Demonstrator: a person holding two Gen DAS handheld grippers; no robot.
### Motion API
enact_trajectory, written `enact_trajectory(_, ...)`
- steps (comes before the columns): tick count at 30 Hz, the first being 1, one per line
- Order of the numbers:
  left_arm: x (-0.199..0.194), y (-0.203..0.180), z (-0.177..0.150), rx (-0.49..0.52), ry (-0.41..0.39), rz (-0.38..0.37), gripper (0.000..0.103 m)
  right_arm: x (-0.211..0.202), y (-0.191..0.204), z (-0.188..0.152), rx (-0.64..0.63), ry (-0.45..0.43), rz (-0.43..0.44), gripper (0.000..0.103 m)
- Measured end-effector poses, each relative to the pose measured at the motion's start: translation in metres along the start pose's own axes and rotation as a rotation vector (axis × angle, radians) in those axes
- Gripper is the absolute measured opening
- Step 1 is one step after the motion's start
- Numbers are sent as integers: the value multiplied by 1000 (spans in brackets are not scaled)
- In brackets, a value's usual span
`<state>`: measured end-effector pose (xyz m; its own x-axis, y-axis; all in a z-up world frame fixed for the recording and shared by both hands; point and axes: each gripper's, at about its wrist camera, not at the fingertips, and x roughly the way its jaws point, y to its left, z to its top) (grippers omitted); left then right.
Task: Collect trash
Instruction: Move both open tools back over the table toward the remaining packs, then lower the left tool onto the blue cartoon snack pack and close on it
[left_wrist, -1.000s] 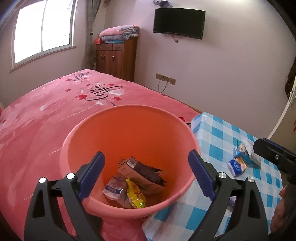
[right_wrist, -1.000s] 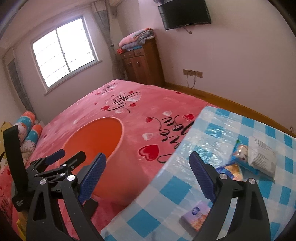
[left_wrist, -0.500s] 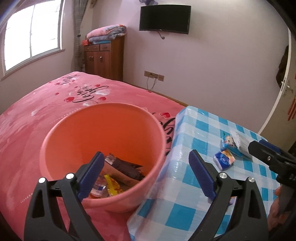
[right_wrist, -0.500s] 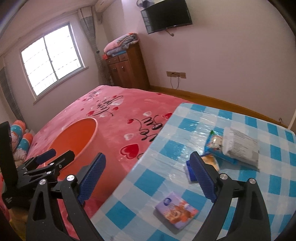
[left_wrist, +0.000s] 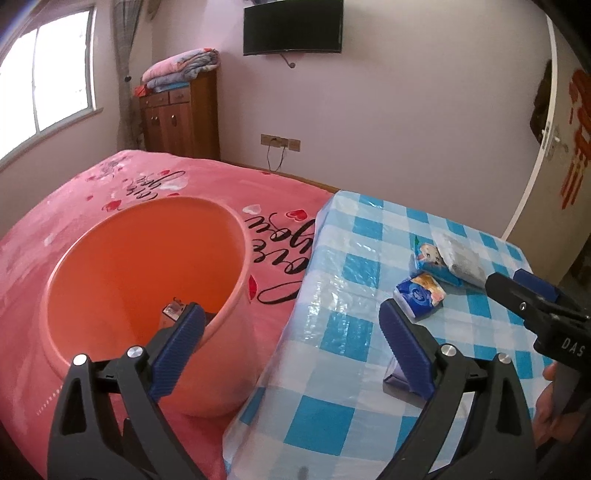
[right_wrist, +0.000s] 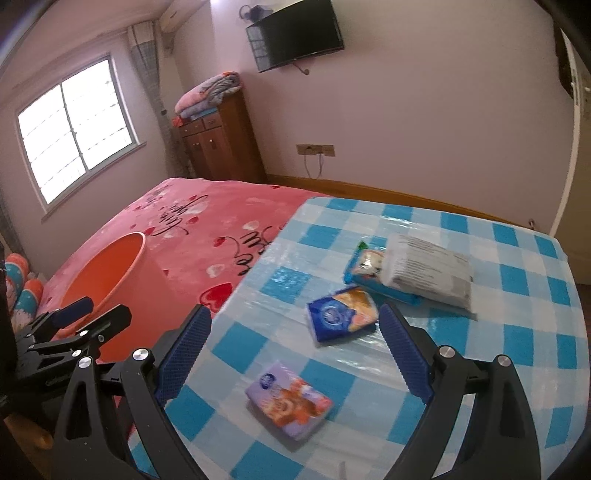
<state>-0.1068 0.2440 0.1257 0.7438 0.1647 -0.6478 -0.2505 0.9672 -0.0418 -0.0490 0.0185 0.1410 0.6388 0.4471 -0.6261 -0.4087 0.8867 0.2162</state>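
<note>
I see both claws spread with nothing between them: my right gripper (right_wrist: 295, 350) hangs over the purple packet (right_wrist: 290, 404) on the checked cloth (right_wrist: 517, 347). My left gripper (left_wrist: 291, 343) is near the orange bucket (left_wrist: 110, 266), which perhaps holds wrappers.

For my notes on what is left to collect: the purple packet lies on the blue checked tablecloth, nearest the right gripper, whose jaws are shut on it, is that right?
Not quite. The right gripper has its jaws open and empty; the right wrist view shows the purple packet lying untouched on the blue checked tablecloth, nearest that gripper.
</note>
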Motion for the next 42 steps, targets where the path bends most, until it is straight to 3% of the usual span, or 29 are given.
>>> enact_trajectory(16,6,-52,-6,103,21,-77,95,-3,-46,-32,4,-17,-144,91)
enact_trajectory(26,18,-86,-5,165,45,-95,95,-9,-91,-51,82,-22,-177,91)
enact_trajectory(32,36,-117,1,212,63,-114,95,-11,-123,-60,136,-25,-204,91)
enact_trajectory(38,65,-160,13,265,87,-184,95,-9,-152,-68,194,-19,-184,91)
enact_trajectory(42,95,-180,30,236,121,-199,95,-9,-167,-72,224,-19,-165,91)
